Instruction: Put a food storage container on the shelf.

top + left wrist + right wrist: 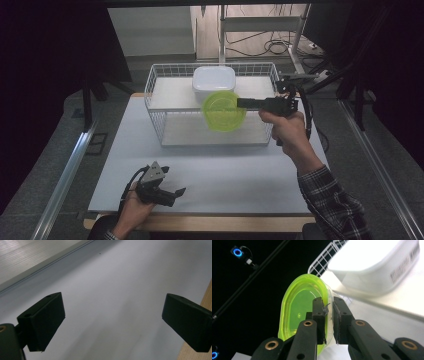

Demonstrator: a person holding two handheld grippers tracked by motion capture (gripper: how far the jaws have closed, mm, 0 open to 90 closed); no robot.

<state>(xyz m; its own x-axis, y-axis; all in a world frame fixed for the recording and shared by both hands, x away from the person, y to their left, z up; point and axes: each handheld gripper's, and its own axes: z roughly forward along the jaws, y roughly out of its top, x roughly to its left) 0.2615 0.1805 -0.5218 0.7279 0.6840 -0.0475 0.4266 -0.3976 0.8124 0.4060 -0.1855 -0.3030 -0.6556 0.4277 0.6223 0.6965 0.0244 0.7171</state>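
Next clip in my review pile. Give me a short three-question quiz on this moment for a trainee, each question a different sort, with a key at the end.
1. True or false: the right gripper is clamped on the rim of the green bowl.
2. Multiple choice: where does the white container sit? A) on the table in front of the rack B) on the upper shelf of the wire rack C) in the left gripper
3. Fill in: the left gripper's jaws stand ____ over the white table, holding nothing.

Key: 1 true; 2 B; 3 open
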